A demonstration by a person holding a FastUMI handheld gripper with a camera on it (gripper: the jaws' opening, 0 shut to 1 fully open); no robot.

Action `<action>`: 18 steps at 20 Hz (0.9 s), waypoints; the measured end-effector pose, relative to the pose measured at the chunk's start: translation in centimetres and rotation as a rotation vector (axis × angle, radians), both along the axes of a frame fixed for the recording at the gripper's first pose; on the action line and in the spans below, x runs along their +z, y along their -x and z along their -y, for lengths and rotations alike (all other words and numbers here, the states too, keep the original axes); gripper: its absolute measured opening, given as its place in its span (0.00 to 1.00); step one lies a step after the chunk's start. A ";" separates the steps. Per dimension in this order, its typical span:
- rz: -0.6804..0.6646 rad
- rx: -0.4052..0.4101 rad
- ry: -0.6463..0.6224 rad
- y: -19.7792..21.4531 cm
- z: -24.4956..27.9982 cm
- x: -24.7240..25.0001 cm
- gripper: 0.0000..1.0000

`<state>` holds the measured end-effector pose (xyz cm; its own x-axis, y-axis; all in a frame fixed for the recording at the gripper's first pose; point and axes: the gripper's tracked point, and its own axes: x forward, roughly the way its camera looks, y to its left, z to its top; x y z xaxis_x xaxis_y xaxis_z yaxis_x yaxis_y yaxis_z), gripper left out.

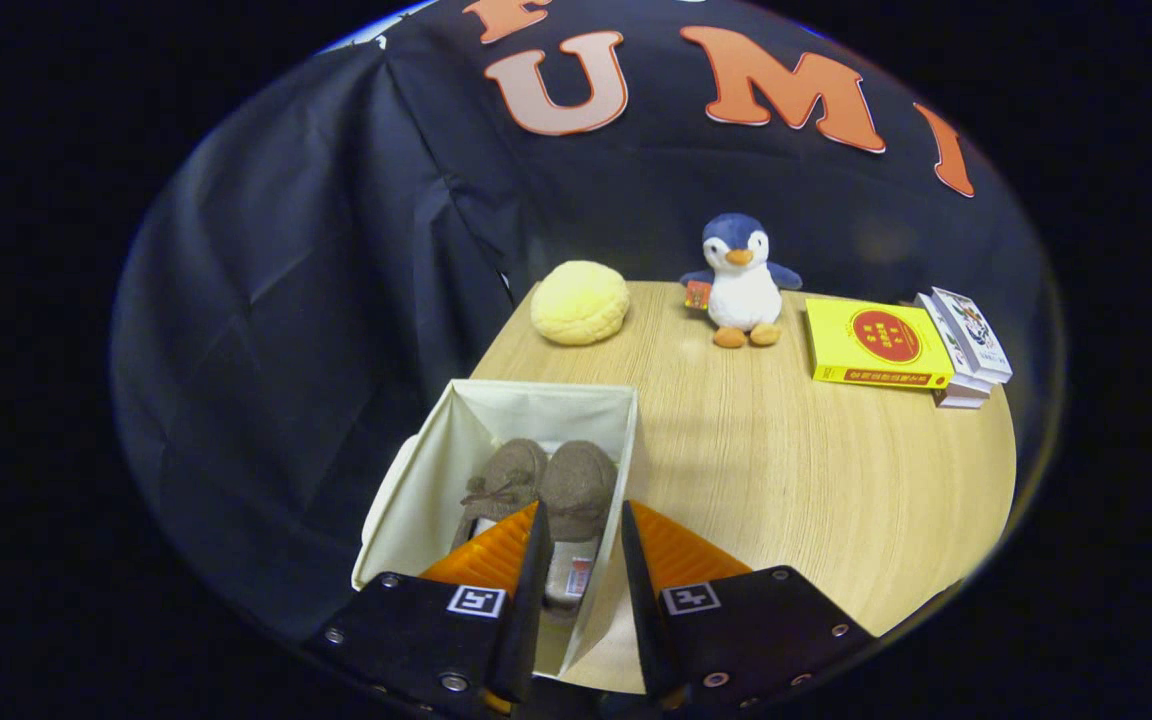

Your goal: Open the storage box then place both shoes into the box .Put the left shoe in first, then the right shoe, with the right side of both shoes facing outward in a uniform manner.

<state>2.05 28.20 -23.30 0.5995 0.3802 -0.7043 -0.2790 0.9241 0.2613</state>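
In the gripper view we saw a round wooden table (pixel 786 470) before a dark cloth wall (pixel 336 250). At lower left the open storage box (pixel 416 490) held both brown shoes (pixel 536 480) side by side. Our gripper (pixel 581 530) hung above them, fingers parted, holding nothing. Toward the top sat a yellow cushion (pixel 580 302), a penguin toy (pixel 740 280), and books (pixel 876 345) at upper right.
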 end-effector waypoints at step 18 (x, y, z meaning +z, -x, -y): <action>0.567 -0.232 -0.052 -2.3 25.6 15.9 0.84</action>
<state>4.30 2.62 -7.45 0.9465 0.2205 -0.2355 -0.1811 0.9673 0.1777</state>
